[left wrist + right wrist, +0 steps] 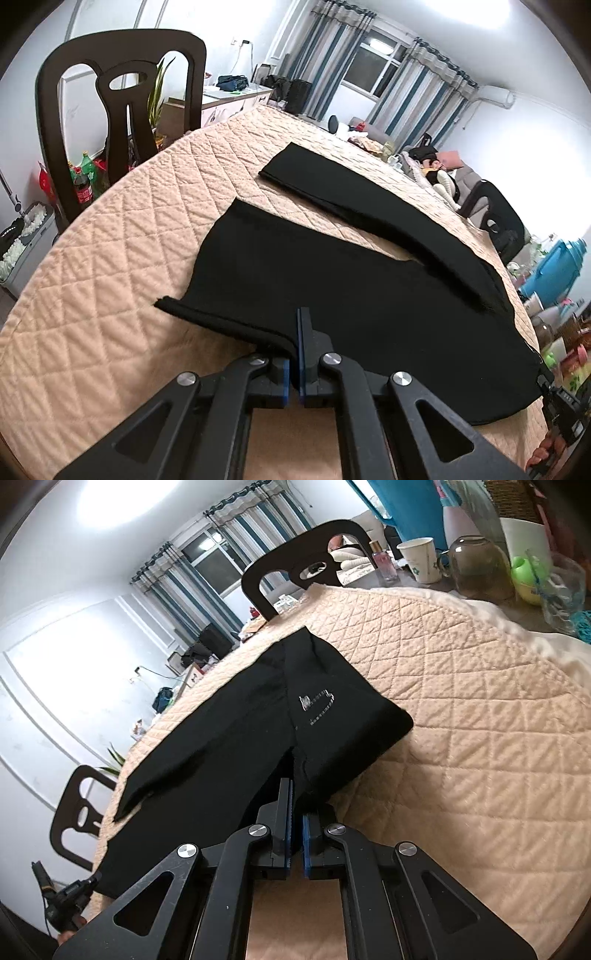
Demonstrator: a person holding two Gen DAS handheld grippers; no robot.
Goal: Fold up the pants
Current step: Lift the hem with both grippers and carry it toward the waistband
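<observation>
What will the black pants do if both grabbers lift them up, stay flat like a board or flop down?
Probably flop. The pants are thin cloth lying limp on the quilted cover, and the hem curls where the left gripper pinches it. The part between it and the right gripper would likely sag. They look light, and the quilting may drag a little.

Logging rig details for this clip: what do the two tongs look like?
Both the left tongs and right tongs match: matte black linkage arms with triangular cut-outs, round silver pivot pins, and flat black fingers lined with blue pads. No cables, markings or sleeves show.
</observation>
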